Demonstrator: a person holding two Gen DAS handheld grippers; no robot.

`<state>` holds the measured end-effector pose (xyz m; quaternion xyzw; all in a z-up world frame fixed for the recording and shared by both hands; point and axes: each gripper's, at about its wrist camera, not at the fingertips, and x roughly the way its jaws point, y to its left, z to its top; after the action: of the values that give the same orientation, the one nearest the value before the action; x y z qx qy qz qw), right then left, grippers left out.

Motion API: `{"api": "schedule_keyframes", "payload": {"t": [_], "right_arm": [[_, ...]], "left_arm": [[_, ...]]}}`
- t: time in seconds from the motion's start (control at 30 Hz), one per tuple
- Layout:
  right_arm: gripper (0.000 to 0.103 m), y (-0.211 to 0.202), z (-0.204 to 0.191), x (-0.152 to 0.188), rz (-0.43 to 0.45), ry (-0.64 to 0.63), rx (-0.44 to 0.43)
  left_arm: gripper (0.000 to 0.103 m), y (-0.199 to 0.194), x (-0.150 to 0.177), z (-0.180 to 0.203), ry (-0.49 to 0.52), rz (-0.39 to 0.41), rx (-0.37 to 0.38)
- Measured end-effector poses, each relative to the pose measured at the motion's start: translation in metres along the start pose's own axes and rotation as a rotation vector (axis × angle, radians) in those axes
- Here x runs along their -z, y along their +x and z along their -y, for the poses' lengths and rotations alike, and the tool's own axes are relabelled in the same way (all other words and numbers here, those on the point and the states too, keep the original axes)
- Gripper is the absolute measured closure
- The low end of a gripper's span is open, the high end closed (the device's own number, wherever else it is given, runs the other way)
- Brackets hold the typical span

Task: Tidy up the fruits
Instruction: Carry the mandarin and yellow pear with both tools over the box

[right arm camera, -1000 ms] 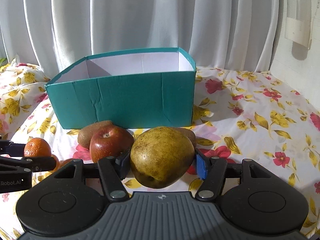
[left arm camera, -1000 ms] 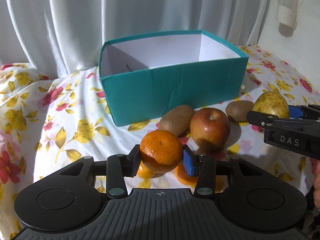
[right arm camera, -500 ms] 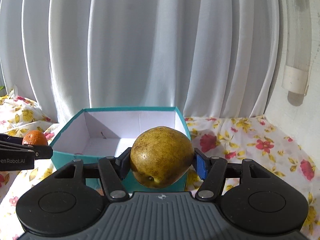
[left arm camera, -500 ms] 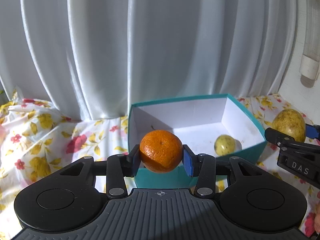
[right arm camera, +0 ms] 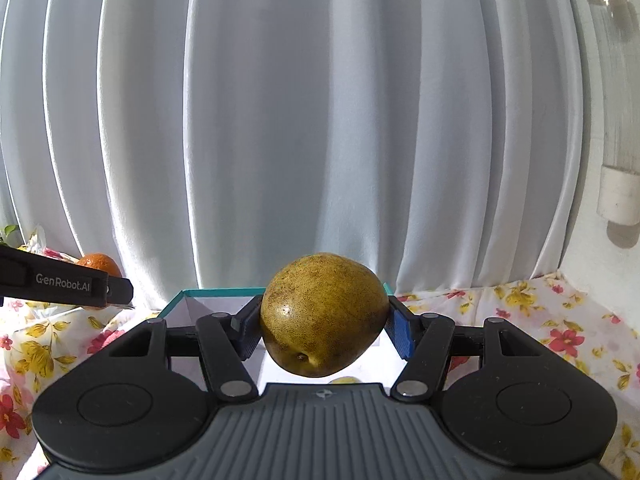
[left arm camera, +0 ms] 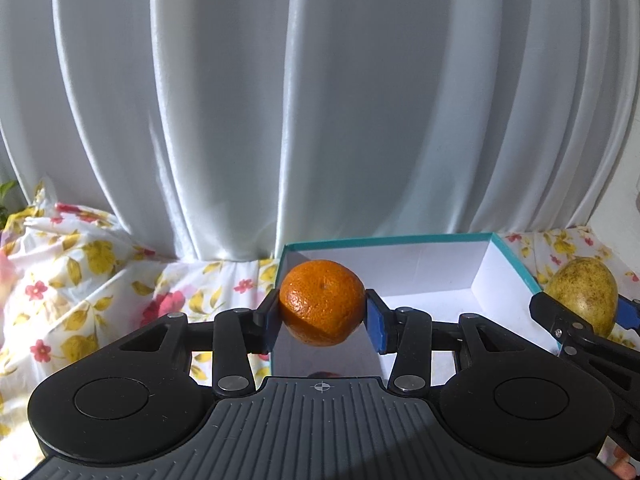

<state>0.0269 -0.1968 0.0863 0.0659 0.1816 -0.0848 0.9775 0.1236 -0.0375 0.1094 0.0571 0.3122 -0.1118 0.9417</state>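
Note:
My left gripper [left arm camera: 322,316] is shut on an orange mandarin [left arm camera: 322,302] and holds it above the near left corner of the teal box [left arm camera: 516,258], whose inside is white. My right gripper [right arm camera: 323,330] is shut on a speckled yellow-brown pear [right arm camera: 324,314] and holds it above the box [right arm camera: 208,292]. The pear also shows in the left wrist view [left arm camera: 582,294] at the box's right side. The mandarin also shows in the right wrist view [right arm camera: 98,264] at far left. A small yellow fruit [right arm camera: 345,380] peeks out below the pear, inside the box.
A white curtain [left arm camera: 320,100] hangs close behind the box. The floral cloth [left arm camera: 80,280] covers the surface on both sides. A white wall with a hanging bottle [right arm camera: 616,100] is at the right.
Both grippers have risen from the table with their fruit and moved forward over the box. The apple and kiwis on the cloth have dropped out of view.

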Motion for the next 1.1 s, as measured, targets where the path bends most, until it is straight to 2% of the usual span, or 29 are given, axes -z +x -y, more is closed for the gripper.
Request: {"api": "schedule_keyframes", "payload": {"t": [0.3, 0.6, 1.1], "right_arm": [[0.04, 0.021, 0.009, 0.013, -0.023, 0.002, 0.065], [0.04, 0.04, 0.013, 0.024, -0.083, 0.01, 0.066], [0.04, 0.062, 0.01, 0.034, -0.13, -0.011, 0.062]], "left_arm": [[0.056, 0.034, 0.011, 0.007, 0.028, -0.067, 0.011], [0.056, 0.053, 0.019, 0.007, 0.034, -0.113, 0.014], [0.056, 0.068, 0.025, 0.004, 0.03, -0.157, 0.002]]}}
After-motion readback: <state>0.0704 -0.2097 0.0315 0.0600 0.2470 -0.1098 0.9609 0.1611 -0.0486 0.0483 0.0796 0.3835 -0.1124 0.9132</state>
